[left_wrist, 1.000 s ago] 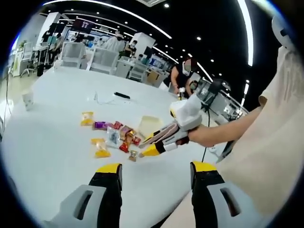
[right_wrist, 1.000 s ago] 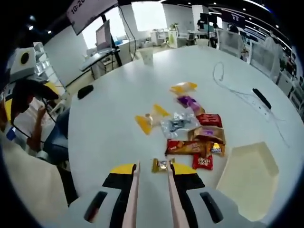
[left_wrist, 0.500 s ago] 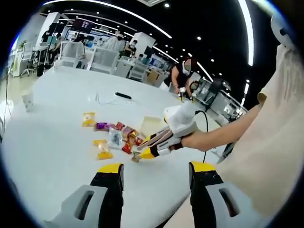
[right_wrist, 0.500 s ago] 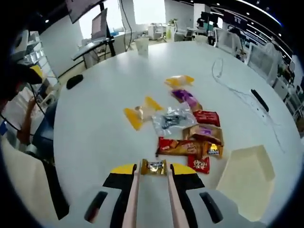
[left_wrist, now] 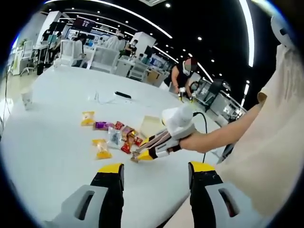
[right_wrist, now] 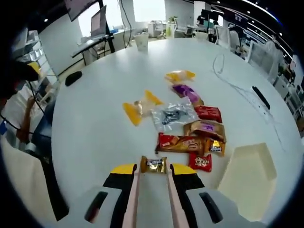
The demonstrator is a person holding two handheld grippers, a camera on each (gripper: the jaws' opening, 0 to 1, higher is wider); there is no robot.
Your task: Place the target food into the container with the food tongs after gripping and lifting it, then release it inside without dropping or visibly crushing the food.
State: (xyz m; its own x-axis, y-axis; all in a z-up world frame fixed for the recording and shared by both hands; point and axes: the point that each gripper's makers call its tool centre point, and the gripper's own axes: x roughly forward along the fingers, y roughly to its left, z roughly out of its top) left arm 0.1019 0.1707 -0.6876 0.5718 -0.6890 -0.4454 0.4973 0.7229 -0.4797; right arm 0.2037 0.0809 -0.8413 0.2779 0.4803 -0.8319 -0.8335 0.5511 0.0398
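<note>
Tongs (right_wrist: 151, 190) nearly closed, tips pinching small gold candy (right_wrist: 153, 165), lower centre. Container (right_wrist: 248, 178) at lower right, edge cut off.

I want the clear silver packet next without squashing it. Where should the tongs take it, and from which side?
Take the clear silver packet by its crimped flat edge nearest the right gripper, coming from the bare table side: its far side probably crowds the purple packet and red packets.

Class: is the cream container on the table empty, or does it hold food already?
Empty: the cream container shows a bare inside; the snacks lie beside it on the table.
</note>
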